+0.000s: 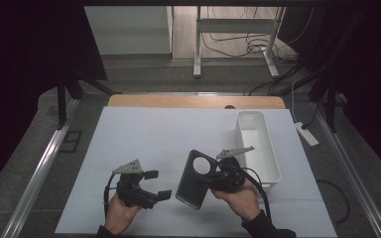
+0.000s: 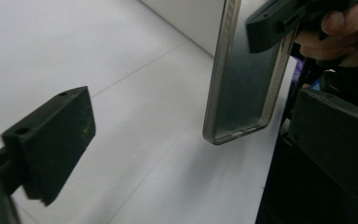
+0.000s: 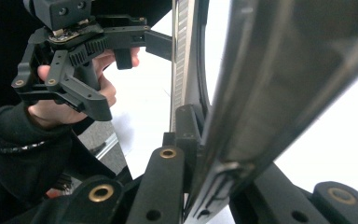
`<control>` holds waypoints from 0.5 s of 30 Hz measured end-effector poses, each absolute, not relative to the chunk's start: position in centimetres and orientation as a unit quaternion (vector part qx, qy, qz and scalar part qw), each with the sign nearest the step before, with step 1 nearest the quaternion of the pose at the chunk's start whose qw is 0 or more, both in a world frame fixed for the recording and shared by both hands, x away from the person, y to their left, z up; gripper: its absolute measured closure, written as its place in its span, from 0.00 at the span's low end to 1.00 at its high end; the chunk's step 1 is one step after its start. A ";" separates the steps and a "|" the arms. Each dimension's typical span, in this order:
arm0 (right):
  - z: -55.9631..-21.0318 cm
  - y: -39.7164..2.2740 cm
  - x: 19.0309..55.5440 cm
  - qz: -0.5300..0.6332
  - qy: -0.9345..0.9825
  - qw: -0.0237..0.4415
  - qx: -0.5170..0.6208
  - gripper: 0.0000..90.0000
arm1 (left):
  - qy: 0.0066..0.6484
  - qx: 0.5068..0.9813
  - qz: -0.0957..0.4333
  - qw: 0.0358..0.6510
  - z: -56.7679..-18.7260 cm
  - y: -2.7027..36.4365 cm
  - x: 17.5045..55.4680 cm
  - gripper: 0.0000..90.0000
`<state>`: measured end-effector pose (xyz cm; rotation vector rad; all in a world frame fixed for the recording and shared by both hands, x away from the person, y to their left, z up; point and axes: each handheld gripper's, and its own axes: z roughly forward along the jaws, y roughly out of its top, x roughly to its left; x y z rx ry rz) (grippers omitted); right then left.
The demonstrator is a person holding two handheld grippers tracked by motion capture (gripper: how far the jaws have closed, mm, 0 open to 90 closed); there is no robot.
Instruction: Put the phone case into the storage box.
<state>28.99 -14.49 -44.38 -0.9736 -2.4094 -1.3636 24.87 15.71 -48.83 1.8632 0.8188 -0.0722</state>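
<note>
Right gripper [image 1: 213, 174] pinching the phone case [image 1: 194, 179] by one edge, holding it tilted above the white mat [image 1: 154, 134] beside the white bin [image 1: 258, 148]; left gripper [image 1: 157, 184] spread wide, empty, just left of it. Risking a slip or twist from so thin a grip. Case's far side staying hidden, contact point hard to make out.

The phone case [image 1: 194, 179] looks like smooth, glossy translucent plastic, the bin [image 1: 258, 148] matt white plastic, and the counter [image 1: 154, 134] matt white paper over wood.
</note>
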 end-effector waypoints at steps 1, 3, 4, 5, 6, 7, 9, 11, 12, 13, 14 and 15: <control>-44.4 -14.5 29.0 -0.462 -0.817 0.102 -0.329 0.95 | 0.339 0.780 -0.032 0.526 -48.9 15.7 24.9 0.00; -44.3 -14.6 28.9 -0.462 -0.819 0.104 -0.325 0.95 | 0.334 0.781 -0.033 0.527 -49.0 15.7 24.8 0.00; -44.3 -14.6 28.9 -0.463 -0.819 0.104 -0.323 0.95 | 0.333 0.781 -0.035 0.527 -49.1 15.7 24.8 0.00; -44.3 -14.6 28.9 -0.463 -0.819 0.103 -0.322 0.95 | 0.332 0.782 -0.036 0.526 -49.2 15.7 24.8 0.00; -44.2 -14.7 28.9 -0.464 -0.820 0.102 -0.318 0.95 | 0.331 0.784 -0.036 0.525 -49.2 15.7 24.8 0.00; -44.2 -14.7 28.9 -0.466 -0.821 0.101 -0.315 0.95 | 0.328 0.786 -0.034 0.523 -49.3 15.6 24.8 0.00; -44.2 -14.7 28.8 -0.466 -0.825 0.097 -0.306 0.95 | 0.322 0.791 -0.034 0.518 -49.4 15.4 24.8 0.00; -44.0 -14.6 28.6 -0.461 -0.833 0.090 -0.293 0.95 | 0.318 0.795 -0.033 0.515 -49.5 15.3 24.8 0.00; -44.0 -14.5 28.6 -0.460 -0.835 0.088 -0.291 0.95 | 0.314 0.798 -0.034 0.514 -49.5 15.1 24.7 0.00; -44.0 -14.5 28.5 -0.458 -0.837 0.088 -0.286 0.95 | 0.311 0.799 -0.035 0.514 -49.5 15.1 24.7 0.00; -44.0 -14.4 28.5 -0.458 -0.838 0.088 -0.284 0.95 | 0.306 0.799 -0.036 0.515 -49.5 14.9 24.7 0.00; -44.0 -14.4 28.5 -0.458 -0.838 0.088 -0.284 0.95 | 0.306 0.799 -0.036 0.515 -49.5 14.9 24.7 0.00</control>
